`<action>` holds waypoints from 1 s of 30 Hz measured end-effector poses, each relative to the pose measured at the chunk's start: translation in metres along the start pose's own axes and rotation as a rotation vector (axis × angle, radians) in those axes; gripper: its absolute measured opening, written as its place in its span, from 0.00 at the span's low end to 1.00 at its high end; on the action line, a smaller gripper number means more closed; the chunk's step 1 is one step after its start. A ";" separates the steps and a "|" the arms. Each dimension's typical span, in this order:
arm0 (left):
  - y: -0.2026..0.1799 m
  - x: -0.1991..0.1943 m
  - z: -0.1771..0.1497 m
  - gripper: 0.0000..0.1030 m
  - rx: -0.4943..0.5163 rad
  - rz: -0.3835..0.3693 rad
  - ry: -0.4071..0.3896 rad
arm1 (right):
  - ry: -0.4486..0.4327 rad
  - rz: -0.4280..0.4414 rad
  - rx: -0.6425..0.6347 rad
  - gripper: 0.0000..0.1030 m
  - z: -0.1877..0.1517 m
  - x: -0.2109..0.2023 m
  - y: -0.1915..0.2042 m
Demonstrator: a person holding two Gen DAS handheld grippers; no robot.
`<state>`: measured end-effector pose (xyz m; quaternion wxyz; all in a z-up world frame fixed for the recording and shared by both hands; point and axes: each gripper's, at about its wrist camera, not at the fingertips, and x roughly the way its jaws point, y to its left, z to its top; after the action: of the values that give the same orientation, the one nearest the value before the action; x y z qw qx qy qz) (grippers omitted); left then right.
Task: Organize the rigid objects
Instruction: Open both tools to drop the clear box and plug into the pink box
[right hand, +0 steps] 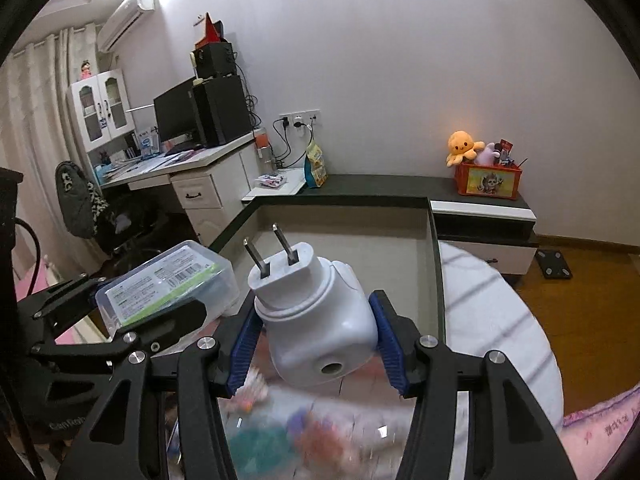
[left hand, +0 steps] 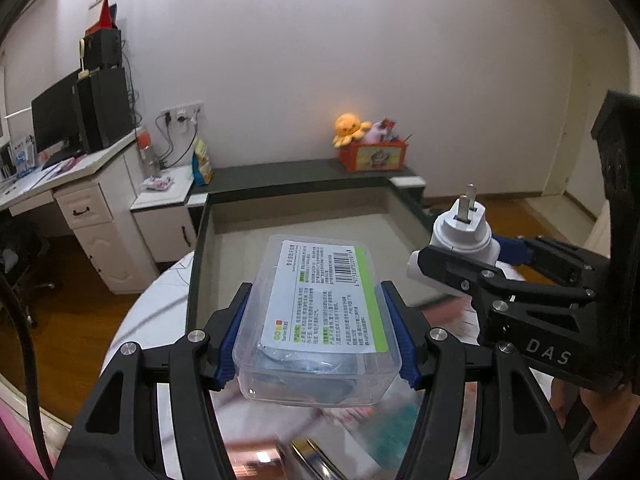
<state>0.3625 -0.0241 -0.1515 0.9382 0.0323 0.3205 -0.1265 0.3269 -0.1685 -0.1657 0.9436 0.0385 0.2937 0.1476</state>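
My left gripper [left hand: 316, 338] is shut on a clear plastic box [left hand: 320, 320] with a white and green label, held in the air in front of a wide grey tray [left hand: 300, 228]. The box also shows in the right wrist view [right hand: 168, 284]. My right gripper [right hand: 316, 344] is shut on a white plug adapter [right hand: 316, 316] with two metal prongs pointing up, also above the near edge of the tray [right hand: 352, 224]. In the left wrist view the right gripper [left hand: 500, 264] holds the adapter [left hand: 460, 236] to the right of the box.
A round white table [right hand: 500, 320] lies below, with blurred colourful items near its front. An orange toy bin [right hand: 488, 180] with a yellow plush stands on a dark ledge behind the tray. A white desk [left hand: 80, 184] with a monitor is at the left.
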 end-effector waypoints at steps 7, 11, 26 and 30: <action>0.020 0.074 0.013 0.61 -0.014 0.060 0.135 | 0.116 -0.039 0.027 0.54 0.013 0.078 -0.014; 0.025 0.099 0.006 0.61 -0.038 0.093 0.201 | 0.178 -0.051 0.041 0.54 0.010 0.101 -0.021; 0.012 -0.041 0.000 0.94 -0.029 0.160 -0.060 | 0.030 -0.064 0.006 0.87 0.027 0.000 0.007; 0.003 -0.108 -0.024 0.99 -0.043 0.186 -0.188 | -0.086 -0.079 0.009 1.00 0.015 -0.059 0.016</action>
<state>0.2664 0.0059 -0.1046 0.9722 0.0299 0.2295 -0.0348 0.2847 -0.1710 -0.1187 0.9604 0.0372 0.2546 0.1072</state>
